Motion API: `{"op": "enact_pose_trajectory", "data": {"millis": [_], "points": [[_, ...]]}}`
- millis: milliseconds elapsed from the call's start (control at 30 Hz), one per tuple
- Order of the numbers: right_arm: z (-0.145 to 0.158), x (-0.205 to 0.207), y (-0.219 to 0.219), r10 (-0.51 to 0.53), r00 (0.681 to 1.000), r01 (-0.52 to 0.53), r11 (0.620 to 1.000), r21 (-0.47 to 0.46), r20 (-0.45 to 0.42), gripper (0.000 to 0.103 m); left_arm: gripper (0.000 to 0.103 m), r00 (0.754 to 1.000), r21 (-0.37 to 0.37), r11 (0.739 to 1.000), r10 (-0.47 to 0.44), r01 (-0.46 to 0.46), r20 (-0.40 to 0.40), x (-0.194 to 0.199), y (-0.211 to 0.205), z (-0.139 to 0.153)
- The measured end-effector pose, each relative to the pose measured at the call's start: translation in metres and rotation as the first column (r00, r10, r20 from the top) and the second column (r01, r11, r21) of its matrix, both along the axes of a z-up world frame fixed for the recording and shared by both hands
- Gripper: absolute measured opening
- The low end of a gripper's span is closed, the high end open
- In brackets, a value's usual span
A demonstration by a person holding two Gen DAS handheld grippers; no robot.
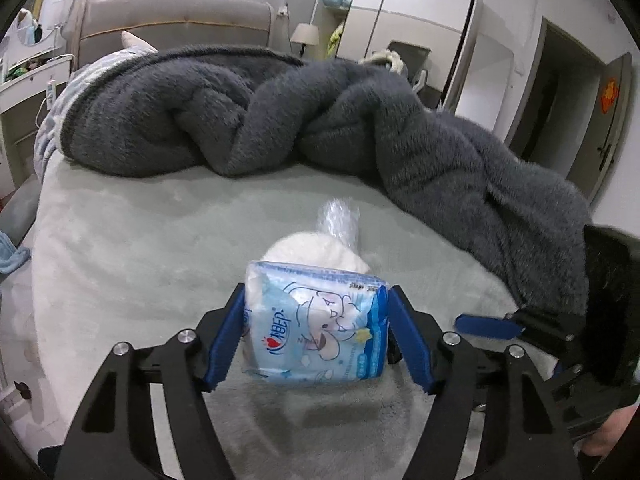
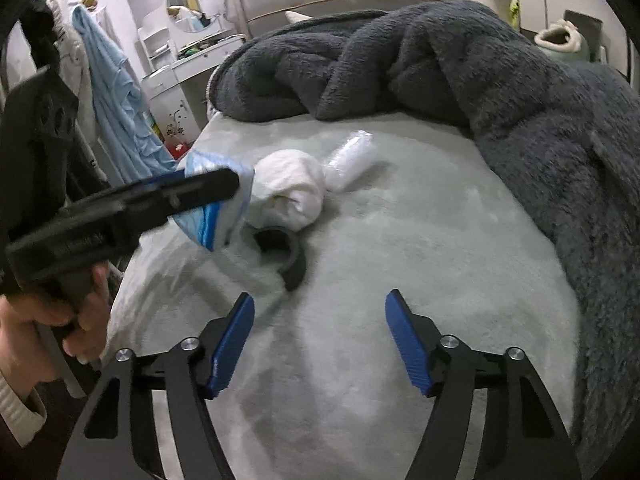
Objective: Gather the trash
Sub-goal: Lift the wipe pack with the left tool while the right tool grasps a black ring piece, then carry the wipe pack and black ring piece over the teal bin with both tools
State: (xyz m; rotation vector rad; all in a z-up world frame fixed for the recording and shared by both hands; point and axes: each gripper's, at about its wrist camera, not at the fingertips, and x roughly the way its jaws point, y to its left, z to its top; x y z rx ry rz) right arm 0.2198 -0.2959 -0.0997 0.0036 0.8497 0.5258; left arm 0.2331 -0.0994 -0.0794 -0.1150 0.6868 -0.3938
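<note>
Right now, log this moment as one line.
left tool: shut on tissue pack, lifted | right tool: open, empty | on bed: white bundle, plastic wrap, black ring

A bed with pale green plush sheet [image 1: 140, 240] carries a rumpled dark grey fleece blanket [image 1: 360, 128] before a beige padded headboard [image 1: 176, 20]. A white wardrobe [image 1: 420, 12] and a round mirror [image 2: 195, 2] stand behind.

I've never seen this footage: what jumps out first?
The left gripper is shut on a blue-and-white plastic tissue pack, held above the pale green bed sheet. Behind it lie a white cloth bundle and a rumpled dark grey fleece blanket.
</note>
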Motion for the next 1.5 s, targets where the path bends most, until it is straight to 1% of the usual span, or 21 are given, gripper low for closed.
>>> {"op": "enact_pose_trajectory", "data": {"millis": [200, 333, 433, 533, 633, 767, 933, 1033, 1100, 1267, 1367, 1433, 1500], "points": [[0.003, 0.002, 0.013, 0.028, 0.999, -0.028, 1.0, -0.003, 0.024, 0.056, 0.072, 0.998, -0.079, 0.996, 0.053, -0.052, 0.014, -0.007, 0.027, 0.012], [0.0, 0.011, 0.024, 0.048, 0.998, -0.047, 0.999, -0.02, 0.038, 0.049, 0.072, 0.997, -0.093, 0.993, 0.078, -0.078, -0.008, -0.01, 0.04, 0.011], [-0.005, 0.02, 0.029, 0.041, 0.999, -0.04, 0.999, -0.03, 0.028, 0.038, 0.072, 0.996, -0.085, 0.992, 0.089, -0.09, -0.015, -0.014, 0.047, 0.011], [-0.013, 0.026, 0.035, 0.04, 0.999, -0.04, 0.998, -0.041, 0.008, 0.02, 0.072, 0.995, -0.074, 0.992, 0.098, -0.099, -0.021, -0.021, 0.054, 0.01], [-0.015, 0.029, 0.041, 0.034, 0.999, -0.034, 0.997, -0.071, 0.0, 0.014, 0.072, 0.993, -0.052, 0.992, 0.113, -0.114, -0.028, -0.029, 0.063, 0.009], [-0.005, 0.028, 0.044, 0.017, 1.0, -0.016, 0.998, -0.064, 0.011, 0.011, 0.072, 0.988, -0.025, 0.988, 0.15, -0.151, -0.038, -0.044, 0.077, 0.007], [0.02, 0.014, 0.046, -0.002, 0.999, 0.004, 0.998, -0.056, 0.05, 0.011, 0.072, 0.979, -0.003, 0.98, 0.2, -0.2, -0.048, -0.064, 0.096, 0.006], [0.037, 0.003, 0.051, 0.002, 0.997, 0.002, 0.999, -0.054, 0.079, 0.011, 0.072, 0.971, 0.015, 0.974, 0.228, -0.227, -0.076, -0.078, 0.108, 0.0], [0.046, -0.003, 0.056, 0.007, 0.996, -0.002, 0.999, -0.051, 0.094, 0.011, 0.072, 0.962, 0.031, 0.967, 0.254, -0.252, -0.103, -0.087, 0.117, -0.007], [0.072, -0.022, 0.081, 0.05, 0.99, -0.045, 0.998, -0.046, 0.134, 0.011, 0.072, 0.939, 0.036, 0.949, 0.315, -0.313, -0.137, -0.105, 0.138, -0.016], [0.078, -0.032, 0.096, 0.079, 0.987, -0.072, 0.996, -0.052, 0.143, 0.011, 0.072, 0.92, 0.037, 0.934, 0.356, -0.354, -0.163, -0.114, 0.153, -0.022], [0.08, -0.037, 0.109, 0.106, 0.983, -0.099, 0.993, -0.058, 0.147, 0.011, 0.072, 0.909, 0.053, 0.926, 0.377, -0.373, -0.176, -0.118, 0.161, -0.026], [0.081, -0.04, 0.116, 0.121, 0.982, -0.114, 0.992, -0.055, 0.146, 0.011, 0.072, 0.893, 0.071, 0.916, 0.401, -0.395, -0.204, -0.12, 0.171, -0.034]]}}
